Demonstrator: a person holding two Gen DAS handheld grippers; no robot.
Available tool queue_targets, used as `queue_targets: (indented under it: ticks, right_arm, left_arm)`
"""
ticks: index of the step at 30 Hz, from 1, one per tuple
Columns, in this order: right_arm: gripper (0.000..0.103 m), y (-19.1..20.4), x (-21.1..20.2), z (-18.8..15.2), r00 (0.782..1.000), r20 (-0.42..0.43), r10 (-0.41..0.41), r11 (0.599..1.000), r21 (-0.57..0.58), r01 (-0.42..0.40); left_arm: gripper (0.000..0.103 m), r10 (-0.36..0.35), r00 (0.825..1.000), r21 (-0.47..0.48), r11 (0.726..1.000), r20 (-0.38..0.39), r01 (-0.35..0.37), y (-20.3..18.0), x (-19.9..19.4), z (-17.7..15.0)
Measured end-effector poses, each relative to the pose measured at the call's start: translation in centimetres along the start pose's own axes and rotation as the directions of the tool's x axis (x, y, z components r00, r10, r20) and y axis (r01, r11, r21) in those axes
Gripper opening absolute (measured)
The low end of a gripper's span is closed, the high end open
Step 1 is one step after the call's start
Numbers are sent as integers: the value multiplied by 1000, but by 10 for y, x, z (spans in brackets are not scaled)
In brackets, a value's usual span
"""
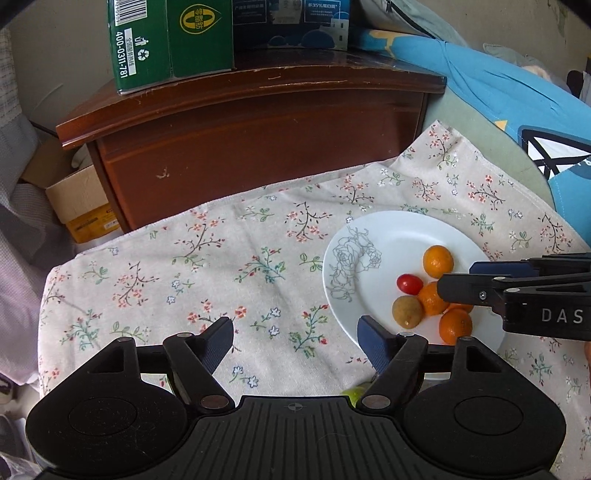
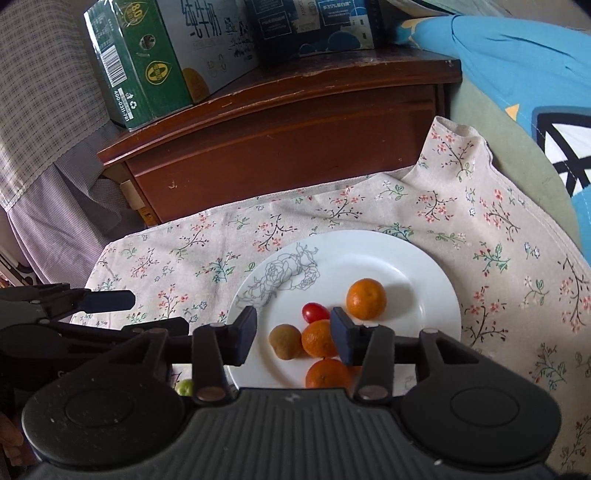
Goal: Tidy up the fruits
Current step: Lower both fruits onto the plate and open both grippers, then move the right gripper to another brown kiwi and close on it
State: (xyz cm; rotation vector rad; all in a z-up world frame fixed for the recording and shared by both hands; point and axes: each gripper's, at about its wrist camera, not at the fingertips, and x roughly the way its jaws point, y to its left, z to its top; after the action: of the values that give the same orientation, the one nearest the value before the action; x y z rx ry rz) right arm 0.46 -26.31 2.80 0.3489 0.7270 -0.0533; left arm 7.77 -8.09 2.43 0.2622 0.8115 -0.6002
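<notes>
A white plate [image 1: 388,236] [image 2: 406,269] with a drawn rose lies on the flowered cloth [image 1: 207,280]. On it are three oranges [image 1: 438,261] [image 2: 366,299], a cherry tomato [image 1: 409,284] [image 2: 316,312] and a brown round fruit [image 1: 407,312] [image 2: 285,341]. My right gripper [image 2: 293,328] [image 1: 458,278] hovers open over the plate's near half, its pads apart from the fruit seen between them. My left gripper [image 1: 295,336] is open above bare cloth, left of the plate, holding nothing. A small green fruit [image 1: 354,393] [image 2: 184,387] lies on the cloth by the plate's near-left rim, mostly hidden.
Behind the cloth stands a dark wooden cabinet [image 1: 258,140] carrying a green carton [image 1: 166,40] and a dark blue carton [image 1: 291,22]. Blue bedding [image 1: 498,88] lies at the right. A cardboard box [image 1: 77,199] sits on the floor at the left.
</notes>
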Motion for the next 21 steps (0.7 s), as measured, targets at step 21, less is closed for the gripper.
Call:
queue_targets:
  ticks: [21]
  right_arm:
    - [45,39,-42,-81,995,-89,49,999,-8,-50]
  left_arm:
    - [78,59,994,-7,998,-88,-60,3,-26,-51]
